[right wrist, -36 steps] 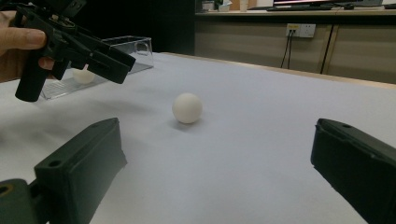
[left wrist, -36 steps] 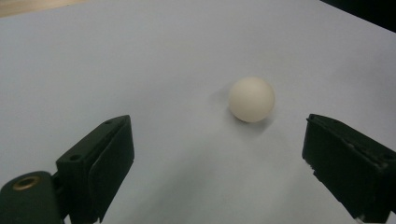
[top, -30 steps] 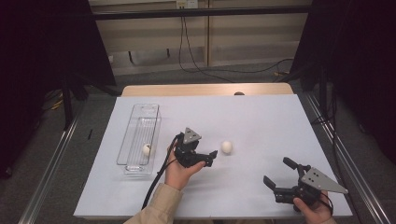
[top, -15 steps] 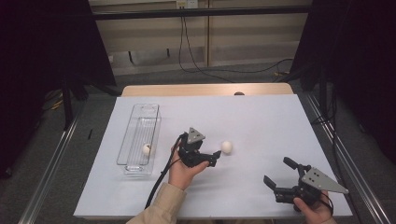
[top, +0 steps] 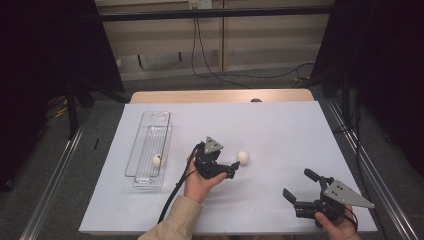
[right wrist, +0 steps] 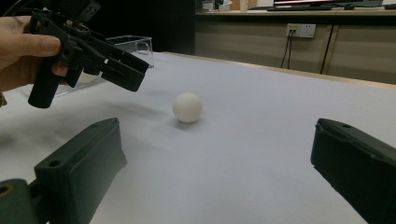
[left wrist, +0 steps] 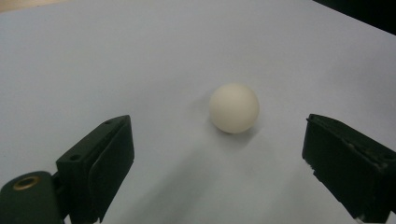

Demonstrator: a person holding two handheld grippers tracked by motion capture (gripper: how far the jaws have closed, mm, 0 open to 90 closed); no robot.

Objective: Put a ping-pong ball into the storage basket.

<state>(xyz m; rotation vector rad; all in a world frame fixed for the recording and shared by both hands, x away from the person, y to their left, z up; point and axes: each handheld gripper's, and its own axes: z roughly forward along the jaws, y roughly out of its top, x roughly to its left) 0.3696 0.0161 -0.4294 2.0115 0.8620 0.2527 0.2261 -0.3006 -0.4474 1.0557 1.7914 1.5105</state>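
The ball (top: 243,157) sits on the white table (top: 280,130), out in the open and just ahead of the left gripper (top: 231,169). That gripper's jaws stand wide apart with nothing between them, pointed at the ball; in the left gripper view the ball (left wrist: 234,108) lies a little beyond the jaw tips, nearer the right one. The right gripper (top: 299,189) rests well off, also open and empty. A second ball (top: 157,160) lies in the clear tray (top: 150,131). The left hand is clearly nearer, so a short push forward should bracket the ball.
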